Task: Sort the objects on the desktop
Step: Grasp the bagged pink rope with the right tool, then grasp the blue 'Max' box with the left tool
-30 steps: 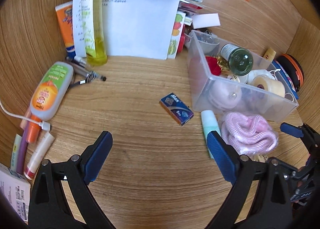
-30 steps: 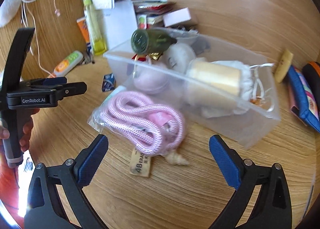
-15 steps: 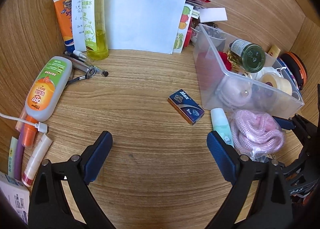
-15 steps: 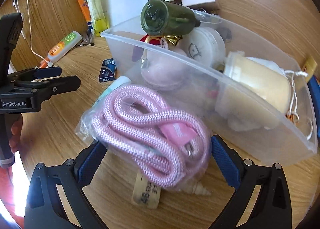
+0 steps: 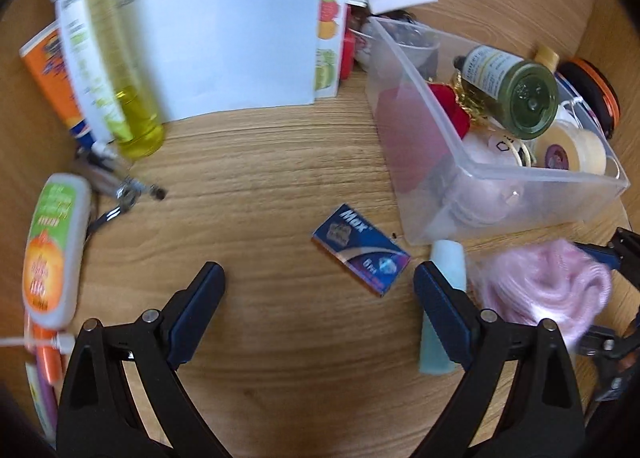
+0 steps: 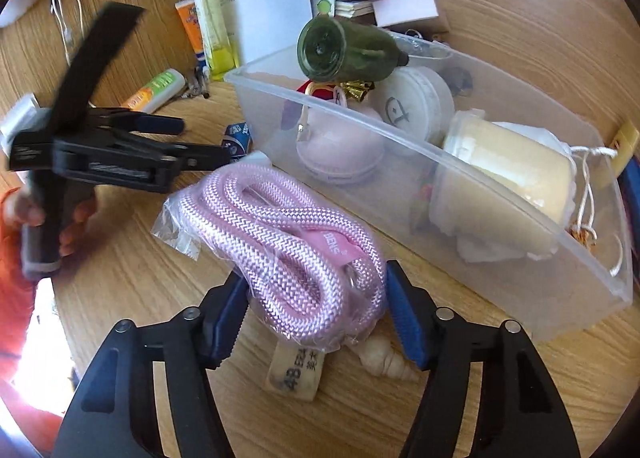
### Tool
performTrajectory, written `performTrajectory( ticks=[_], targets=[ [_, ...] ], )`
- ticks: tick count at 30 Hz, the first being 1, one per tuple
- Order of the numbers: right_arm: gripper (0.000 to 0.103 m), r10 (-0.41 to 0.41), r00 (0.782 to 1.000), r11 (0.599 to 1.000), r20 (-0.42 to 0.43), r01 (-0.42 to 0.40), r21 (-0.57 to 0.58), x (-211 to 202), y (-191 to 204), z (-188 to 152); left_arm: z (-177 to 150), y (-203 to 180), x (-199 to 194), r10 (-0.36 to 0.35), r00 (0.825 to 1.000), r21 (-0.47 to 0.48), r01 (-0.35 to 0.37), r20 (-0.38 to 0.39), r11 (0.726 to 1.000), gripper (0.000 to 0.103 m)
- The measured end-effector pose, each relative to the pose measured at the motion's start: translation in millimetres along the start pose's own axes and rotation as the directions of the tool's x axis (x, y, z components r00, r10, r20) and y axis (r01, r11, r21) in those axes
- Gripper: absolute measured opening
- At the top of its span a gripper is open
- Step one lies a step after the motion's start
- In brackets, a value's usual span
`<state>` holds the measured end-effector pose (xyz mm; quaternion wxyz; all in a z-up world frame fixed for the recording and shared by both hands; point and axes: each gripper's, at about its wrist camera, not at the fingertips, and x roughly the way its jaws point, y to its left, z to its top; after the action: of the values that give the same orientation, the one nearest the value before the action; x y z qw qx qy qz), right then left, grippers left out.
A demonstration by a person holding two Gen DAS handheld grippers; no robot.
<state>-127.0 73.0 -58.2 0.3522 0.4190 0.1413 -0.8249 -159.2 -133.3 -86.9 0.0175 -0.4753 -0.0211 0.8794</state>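
The left hand-held gripper (image 5: 319, 294) hangs with its two blue pads wide apart over bare wood of the bench (image 5: 260, 162), holding nothing. In the left wrist view, going left to right: at 9 o'clock a white squeeze bottle with a green and orange label (image 5: 54, 258) lies with its long axis running roughly 12 to 6; at 11 o'clock a yellow spray bottle (image 5: 114, 70) stands blurred before a white sheet of paper (image 5: 236, 26), and the print on both cannot be read. Just right of centre a small blue box marked "Max" (image 5: 360, 248) lies flat, its long axis running from 10 to 4 o'clock. A pale teal tube (image 5: 442, 306) lies with its long axis near 12 to 6, partly hidden behind the gripper's right finger. At 2 o'clock sits the clear plastic bin (image 5: 520, 174), with a dark green bottle (image 5: 516, 96) lying on its side on top of the contents, base toward the camera. The right hand-held gripper (image 6: 316, 318) is clamped on the bagged pink rope (image 6: 288, 246), which is just beside the bin's near wall; in the right wrist view the coil's long axis runs from 10 to 4 o'clock. Whether the bag is touching the bench cannot be told. Under it a tan eraser (image 6: 296, 372) and a small shell (image 6: 384, 358) are partly covered. In the left view the rope is only a pink blur at 4 o'clock.
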Motion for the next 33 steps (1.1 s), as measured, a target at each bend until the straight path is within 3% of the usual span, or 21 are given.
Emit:
performTrajectory(
  ticks=[6, 11, 19, 23, 27, 31, 33],
  targets=[
    [0.055, 0.019, 0.999, 0.999, 0.036, -0.020, 0.048, -23.9, -7.4, -6.9, 1.6, -7.1, 5.0, 0.012, 1.000, 0.080, -0.014, 0.016, 0.997, 0.095],
    [0.040, 0.020, 0.998, 0.997, 0.066, -0.025, 0.073, -40.8, -15.7, -8.1, 4.1, -13.9, 3.7, -0.016, 0.999, 0.118, 0.012, 0.033, 0.993, 0.073],
    [0.042, 0.019, 0.999, 1.000, 0.039, -0.020, 0.022, -37.7, -8.8, -10.0, 0.2, -21.8, -1.4, -0.044, 0.998, 0.162, 0.035, 0.050, 0.986, 0.053],
    [0.048, 0.002, 1.000, 1.000, 0.023, -0.003, 0.001, -29.4, -8.6, -5.6, -5.2, -21.4, -2.4, -0.005, 0.997, 0.144, -0.006, 0.075, 0.990, 0.052],
    [0.052, -0.005, 1.000, 0.999, -0.004, 0.005, -0.032, -16.1, -5.4, 1.8, -9.7, -17.1, -9.7, -0.013, 0.997, 0.111, 0.005, 0.077, 0.994, 0.052],
    [0.052, -0.010, 1.000, 0.997, 0.006, 0.010, -0.080, -6.4, 3.0, 8.0, -7.0, -7.9, -10.8, -0.022, 0.996, 0.082, 0.015, 0.087, 0.997, 0.052],
    [0.044, -0.012, 1.000, 0.995, 0.011, 0.013, -0.102, -3.0, 8.3, 9.5, -9.3, -4.0, -15.6, -0.026, 0.995, 0.058, 0.021, 0.095, 0.998, 0.052]
  ],
)
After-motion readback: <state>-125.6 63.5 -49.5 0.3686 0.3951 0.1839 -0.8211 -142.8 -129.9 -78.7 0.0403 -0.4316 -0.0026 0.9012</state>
